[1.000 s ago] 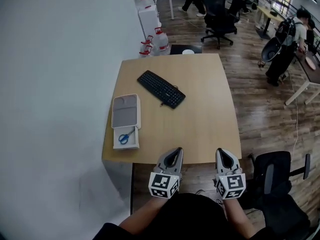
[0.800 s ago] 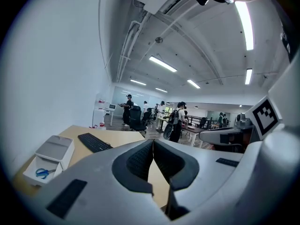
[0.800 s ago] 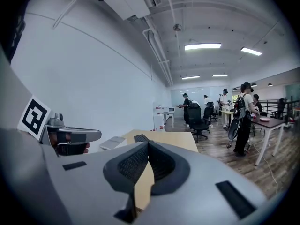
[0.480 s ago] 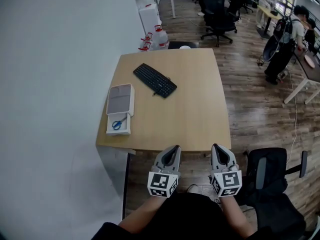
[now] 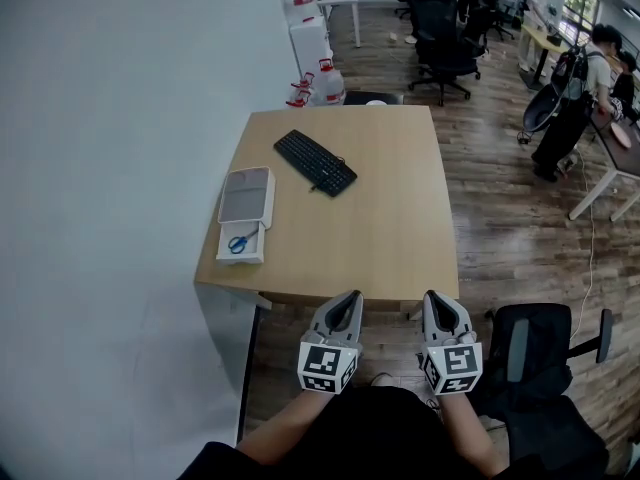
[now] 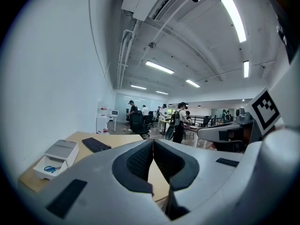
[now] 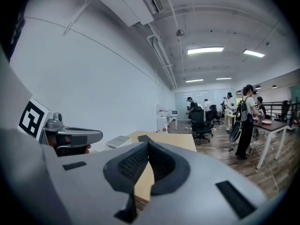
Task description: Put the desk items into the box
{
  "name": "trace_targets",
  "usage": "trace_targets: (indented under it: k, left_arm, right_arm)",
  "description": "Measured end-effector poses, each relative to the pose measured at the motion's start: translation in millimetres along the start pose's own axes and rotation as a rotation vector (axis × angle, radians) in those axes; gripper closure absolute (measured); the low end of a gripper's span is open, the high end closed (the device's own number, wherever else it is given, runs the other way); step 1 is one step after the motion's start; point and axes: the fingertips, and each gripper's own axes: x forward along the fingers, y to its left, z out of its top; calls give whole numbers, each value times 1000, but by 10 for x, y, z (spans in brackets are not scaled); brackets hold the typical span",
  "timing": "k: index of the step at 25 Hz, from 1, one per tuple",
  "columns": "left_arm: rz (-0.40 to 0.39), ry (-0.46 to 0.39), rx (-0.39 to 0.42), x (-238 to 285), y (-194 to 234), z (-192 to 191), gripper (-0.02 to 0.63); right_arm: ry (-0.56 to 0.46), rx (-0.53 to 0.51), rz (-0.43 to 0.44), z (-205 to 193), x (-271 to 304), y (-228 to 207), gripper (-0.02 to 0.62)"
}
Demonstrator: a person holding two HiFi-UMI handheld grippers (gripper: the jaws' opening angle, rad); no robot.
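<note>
A black keyboard [image 5: 315, 162] lies on the wooden desk [image 5: 390, 238] toward its far side. At the desk's left edge stands a white box [image 5: 246, 218] with its grey lid folded back, and blue scissors [image 5: 240, 243] lie inside it. My left gripper [image 5: 351, 296] and right gripper [image 5: 435, 296] hover side by side just short of the desk's near edge. Both are shut with nothing between the jaws. In the left gripper view the box [image 6: 56, 156] and keyboard [image 6: 96, 145] sit far ahead on the left. In the right gripper view the keyboard [image 7: 145, 138] shows past the jaws.
A black office chair [image 5: 540, 368] stands to the right of me on the wooden floor. Water bottles [image 5: 325, 83] and a white cabinet [image 5: 305, 33] stand behind the desk. People and more chairs are at the far right by other desks.
Both grippers have drawn back from over the desk's near edge to just short of it. The desk now sits farther off in the head view.
</note>
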Motion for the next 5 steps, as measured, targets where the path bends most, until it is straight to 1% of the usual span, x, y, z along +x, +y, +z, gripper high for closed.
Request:
trace_targets:
  k: [5]
  left_arm:
    - [-1, 8, -9, -54, -1, 25, 589]
  right_arm:
    - [-7, 0, 4, 48, -46, 64, 537]
